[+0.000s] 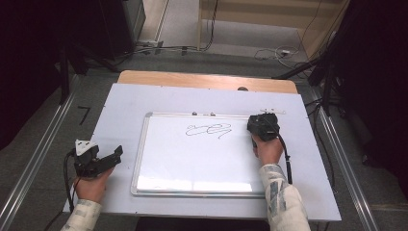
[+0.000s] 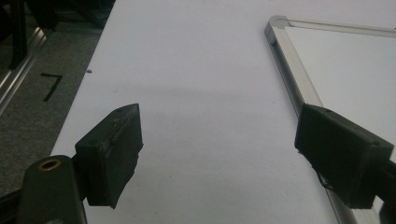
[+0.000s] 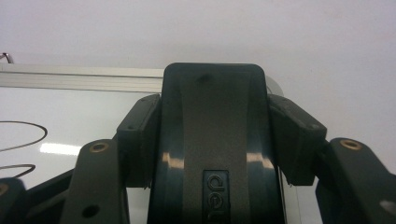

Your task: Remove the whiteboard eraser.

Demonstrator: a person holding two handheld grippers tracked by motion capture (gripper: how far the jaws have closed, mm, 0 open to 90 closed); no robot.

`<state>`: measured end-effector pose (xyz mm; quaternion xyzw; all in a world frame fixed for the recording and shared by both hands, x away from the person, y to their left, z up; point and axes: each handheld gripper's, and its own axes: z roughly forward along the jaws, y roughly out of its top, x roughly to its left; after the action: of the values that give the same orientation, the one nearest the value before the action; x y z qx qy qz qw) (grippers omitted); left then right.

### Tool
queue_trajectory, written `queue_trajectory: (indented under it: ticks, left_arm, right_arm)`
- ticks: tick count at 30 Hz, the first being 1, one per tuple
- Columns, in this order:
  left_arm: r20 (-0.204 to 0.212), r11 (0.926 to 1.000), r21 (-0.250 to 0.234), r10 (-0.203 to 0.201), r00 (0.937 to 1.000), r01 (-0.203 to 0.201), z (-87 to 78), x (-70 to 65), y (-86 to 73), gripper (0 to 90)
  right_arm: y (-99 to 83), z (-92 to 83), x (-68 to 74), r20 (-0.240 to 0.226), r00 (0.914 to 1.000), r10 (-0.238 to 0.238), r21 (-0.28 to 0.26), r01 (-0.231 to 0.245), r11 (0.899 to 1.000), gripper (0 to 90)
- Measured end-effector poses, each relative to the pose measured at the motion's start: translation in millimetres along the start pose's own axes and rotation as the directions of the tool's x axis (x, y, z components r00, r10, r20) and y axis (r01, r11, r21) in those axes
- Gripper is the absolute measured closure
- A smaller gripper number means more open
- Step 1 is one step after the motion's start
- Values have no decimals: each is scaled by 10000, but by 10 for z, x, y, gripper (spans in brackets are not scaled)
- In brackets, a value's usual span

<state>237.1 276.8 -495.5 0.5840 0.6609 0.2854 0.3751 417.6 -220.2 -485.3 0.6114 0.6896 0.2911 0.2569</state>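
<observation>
1. White bench (image 1: 120,103) carries your whiteboard (image 1: 192,159).
2. Your right gripper (image 1: 263,124) has its fingers clamped on a dark eraser (image 3: 212,140) at the board's two o'clock corner.
3. Your left gripper (image 1: 103,159) rests at nine o'clock, fingers apart.

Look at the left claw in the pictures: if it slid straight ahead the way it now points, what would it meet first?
Probably nothing soon: the open left claw points along bare white table surface beside the whiteboard, whose frame runs just inside its right finger's path. Depth is unclear.
</observation>
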Motion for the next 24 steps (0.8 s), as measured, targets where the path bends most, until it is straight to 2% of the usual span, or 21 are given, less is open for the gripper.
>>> queue_trajectory:
  ticks: [10, 15, 24]
  left_arm:
    - [19, 10000, -2, -21, 10000, 21, 0, 13, 1, 157]
    - [0, 10000, 41, 16, 10000, -16, 8, 8, 1, 157]
    - [5, 10000, 38, 7, 10000, -7, 12, 4, 3, 157]
  right_arm:
    - [-16, -23, 7, -47, 10000, -74, -135, 73, 9999, 391]
    - [13, -164, 0, -322, 9993, -195, -480, 179, 9987, 390]
    - [6, -462, 0, -932, 9942, -544, -581, 491, 9971, 390]
